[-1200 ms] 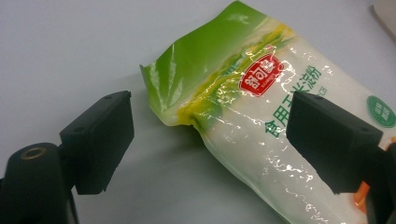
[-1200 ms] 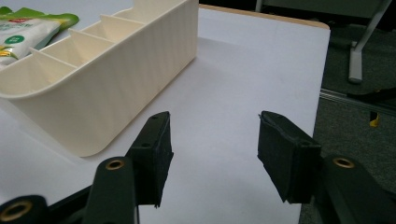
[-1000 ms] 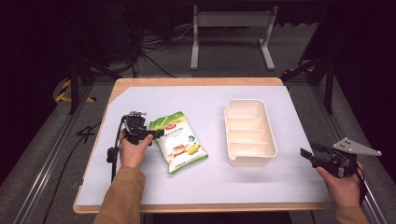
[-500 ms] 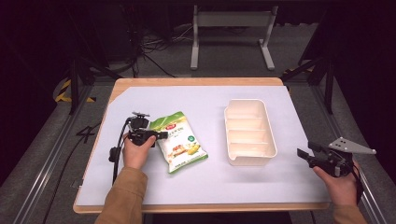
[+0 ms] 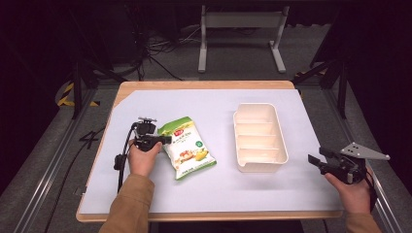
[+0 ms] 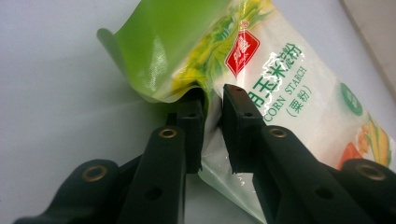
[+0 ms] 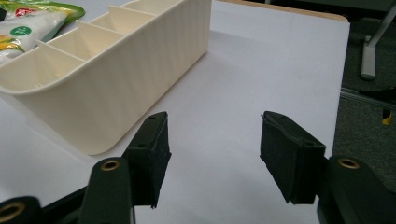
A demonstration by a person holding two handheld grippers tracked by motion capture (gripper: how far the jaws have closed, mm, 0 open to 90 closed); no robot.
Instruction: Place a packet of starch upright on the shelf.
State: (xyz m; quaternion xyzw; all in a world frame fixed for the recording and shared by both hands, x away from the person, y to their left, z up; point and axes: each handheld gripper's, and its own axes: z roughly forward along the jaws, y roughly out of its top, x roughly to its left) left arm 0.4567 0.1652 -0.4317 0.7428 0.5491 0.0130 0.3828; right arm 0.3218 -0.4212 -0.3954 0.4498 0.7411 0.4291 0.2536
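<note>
- Your right gripper [image 5: 320, 160] sits nearest you, just off the near right corner of the cream tray [image 5: 278, 145], apart from it. In the right gripper view its jaws are spread wide with bare table between them, and the tray's [image 7: 112, 88] rounded corner is just ahead on that view's left.
- Your left gripper [image 5: 163, 140] is on the tray's far-left side, right at the left edge of the corn starch bag [image 5: 187, 148]. From above the jaw tips reach onto that edge.
- In the left gripper view the left gripper [image 6: 212, 133] has its jaws narrowed down to a thin slot, with the bag's [image 6: 280, 79] clear side edge running between them. The pads look about touching the plastic, and the green top flap curls up just past the tips.
- The bag itself lies flat on the white table [image 5: 218, 194], left of the tray and well apart from it, green end pointing away from you.
- Compared with a second ago: your left hand has nudged closer to the bag's edge, the bag hasn't really budged, and your right gripper has drifted only a little, jaws as wide as before.
- The tray is in the same spot too.
</note>
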